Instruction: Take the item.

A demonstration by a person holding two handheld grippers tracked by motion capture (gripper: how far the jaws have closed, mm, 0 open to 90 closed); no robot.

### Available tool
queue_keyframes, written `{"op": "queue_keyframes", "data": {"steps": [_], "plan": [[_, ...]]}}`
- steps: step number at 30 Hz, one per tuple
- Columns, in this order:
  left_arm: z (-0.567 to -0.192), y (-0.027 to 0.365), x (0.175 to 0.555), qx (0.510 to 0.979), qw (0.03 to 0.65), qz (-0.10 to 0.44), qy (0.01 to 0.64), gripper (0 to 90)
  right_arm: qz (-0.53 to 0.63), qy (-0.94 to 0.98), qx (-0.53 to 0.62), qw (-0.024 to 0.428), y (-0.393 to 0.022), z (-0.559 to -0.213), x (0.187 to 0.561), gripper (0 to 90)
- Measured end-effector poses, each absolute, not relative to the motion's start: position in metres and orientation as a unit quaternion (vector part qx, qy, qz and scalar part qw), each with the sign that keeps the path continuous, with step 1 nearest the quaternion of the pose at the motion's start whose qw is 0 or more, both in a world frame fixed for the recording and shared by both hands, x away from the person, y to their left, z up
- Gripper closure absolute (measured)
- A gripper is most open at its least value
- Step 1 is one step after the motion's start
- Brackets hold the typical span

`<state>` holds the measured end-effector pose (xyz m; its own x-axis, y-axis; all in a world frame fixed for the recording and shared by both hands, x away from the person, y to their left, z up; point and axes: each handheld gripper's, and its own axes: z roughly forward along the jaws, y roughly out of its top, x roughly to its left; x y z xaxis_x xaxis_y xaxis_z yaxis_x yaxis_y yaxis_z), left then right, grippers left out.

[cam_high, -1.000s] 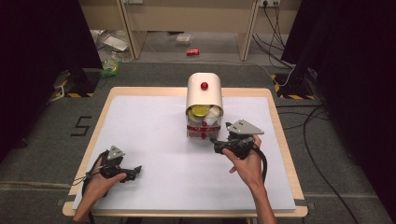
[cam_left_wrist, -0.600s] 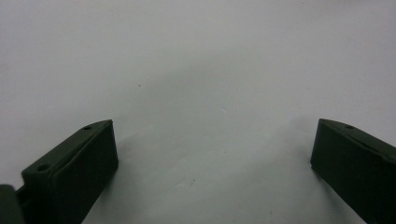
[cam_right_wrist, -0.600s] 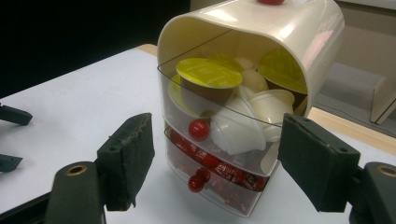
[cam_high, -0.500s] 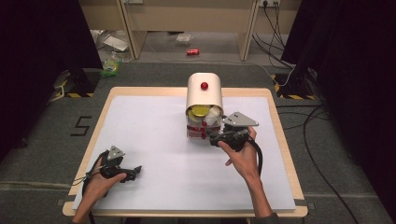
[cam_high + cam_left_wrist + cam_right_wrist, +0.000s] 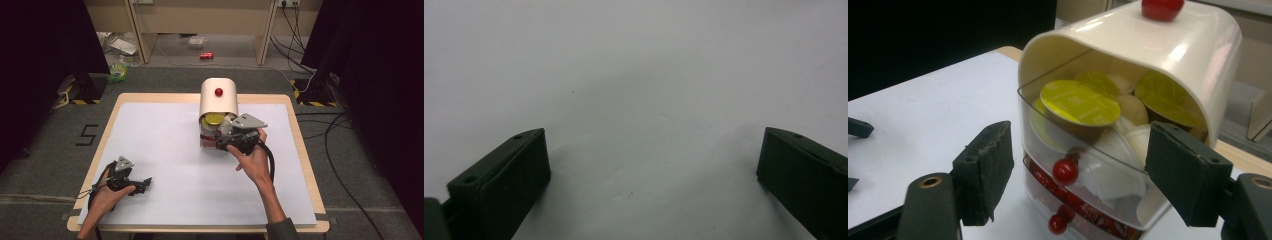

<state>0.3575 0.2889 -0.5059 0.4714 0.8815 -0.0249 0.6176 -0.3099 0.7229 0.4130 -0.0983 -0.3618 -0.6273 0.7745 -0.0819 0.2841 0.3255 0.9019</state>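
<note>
The right gripper (image 5: 1075,180) is standing open before the capsule box (image 5: 218,102) at the table's far middle, jaws either side of the red knob (image 5: 1065,171). Closing off-centre, it is risking slipping off or pushing the box. The left gripper (image 5: 141,182) is resting open.

Lab recording bay, black curtains (image 5: 45,75) on both sides, hazard-taped stand feet (image 5: 80,101), loose cables (image 5: 345,145) over grey carpet, white-topped desk (image 5: 150,130)
</note>
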Motion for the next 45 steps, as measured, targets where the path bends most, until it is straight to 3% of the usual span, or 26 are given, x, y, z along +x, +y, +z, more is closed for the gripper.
{"op": "queue_keyframes", "data": {"steps": [26,45], "plan": [[-0.506,0.289,0.357,0.786,0.343,0.193,0.477,0.0,0.439,0.801,0.327,0.241,-0.092,-0.365,0.423,25.3],[-0.506,0.289,0.357,0.786,0.343,0.193,0.477,0.0,0.421,0.823,0.304,0.232,-0.097,-0.359,0.412,31.7]]}}
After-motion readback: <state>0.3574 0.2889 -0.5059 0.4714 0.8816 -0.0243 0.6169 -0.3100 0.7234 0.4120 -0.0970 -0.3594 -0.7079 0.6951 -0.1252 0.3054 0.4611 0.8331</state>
